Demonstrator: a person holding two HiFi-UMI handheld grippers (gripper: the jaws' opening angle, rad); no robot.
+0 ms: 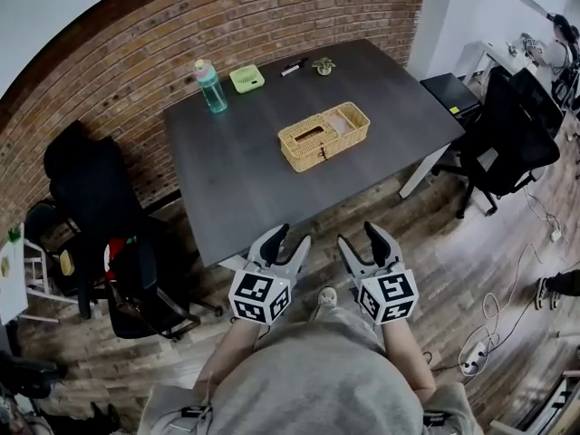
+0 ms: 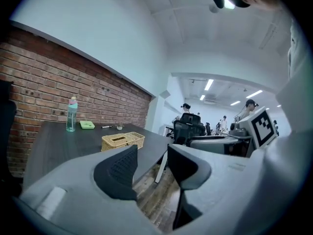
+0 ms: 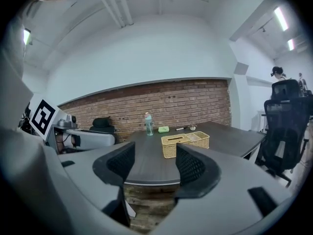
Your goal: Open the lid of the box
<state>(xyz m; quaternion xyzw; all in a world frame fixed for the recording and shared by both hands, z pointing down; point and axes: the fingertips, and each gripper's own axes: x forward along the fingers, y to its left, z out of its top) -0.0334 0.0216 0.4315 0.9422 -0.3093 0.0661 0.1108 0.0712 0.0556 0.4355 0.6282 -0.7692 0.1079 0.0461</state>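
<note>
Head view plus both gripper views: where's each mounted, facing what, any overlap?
Head view: on the person's head, steeply down at table and wicker box; shows left gripper, right gripper, forearms, torso.
Left gripper view: on the left gripper, along its open empty jaws toward the office past the table; right gripper's cube at right.
Right gripper view: on the right gripper, across the table to the brick wall; jaws open, empty.
Shared: all three show wicker box and bottle.

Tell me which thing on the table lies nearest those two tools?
The woven box, alone in the middle; the bottle, green tub and pen sit along the far edge.
</note>
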